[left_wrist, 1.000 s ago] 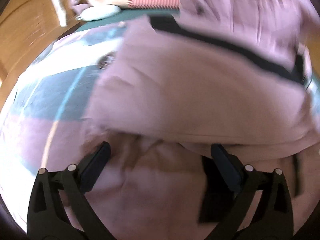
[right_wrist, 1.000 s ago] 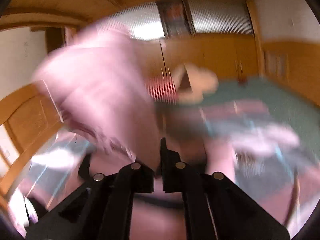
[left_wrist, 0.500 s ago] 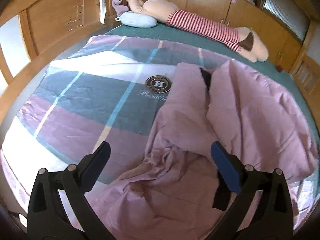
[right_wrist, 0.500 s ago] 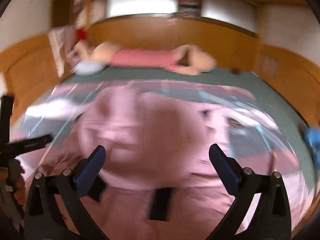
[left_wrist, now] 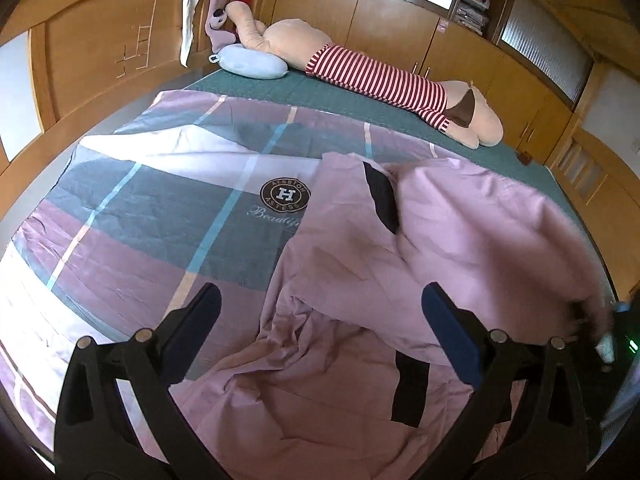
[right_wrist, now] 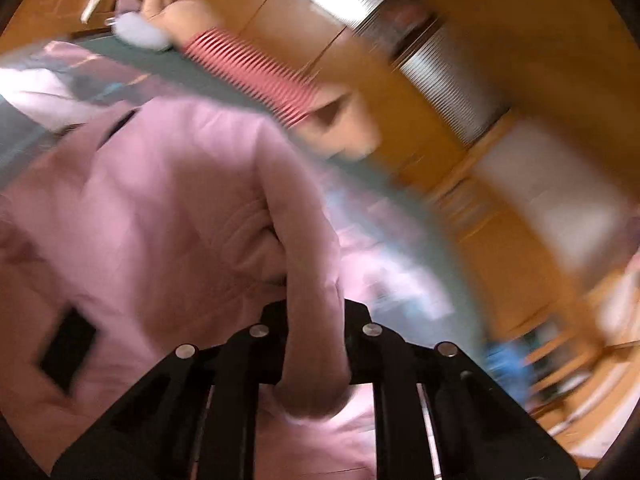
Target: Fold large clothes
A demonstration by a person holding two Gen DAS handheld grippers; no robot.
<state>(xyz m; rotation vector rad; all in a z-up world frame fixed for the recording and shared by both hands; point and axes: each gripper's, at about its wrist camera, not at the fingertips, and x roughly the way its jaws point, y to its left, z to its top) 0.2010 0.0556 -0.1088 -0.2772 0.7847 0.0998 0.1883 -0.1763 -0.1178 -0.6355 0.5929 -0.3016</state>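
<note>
A large pink garment [left_wrist: 460,232] with black patches lies crumpled on the bed, over the right half of a checked bedsheet [left_wrist: 160,208]. My left gripper [left_wrist: 320,312] is open and empty, hovering above the garment's near folds. My right gripper [right_wrist: 314,320] is shut on a bunched fold of the pink garment [right_wrist: 160,208] and lifts it; it also shows blurred at the right edge of the left wrist view [left_wrist: 580,316]. The right wrist view is motion-blurred.
A long plush toy in a red-striped shirt [left_wrist: 380,76] and a pale blue cushion [left_wrist: 252,66] lie at the far end of the green mattress [left_wrist: 320,96]. Wooden cabinets [left_wrist: 400,20] and a wooden bed frame [left_wrist: 80,52] surround the bed.
The garment dropped flat onto the bed as both grippers stood open. The right gripper has since shut on a fold at the garment's right side and is swinging fast. The left gripper stayed open.
</note>
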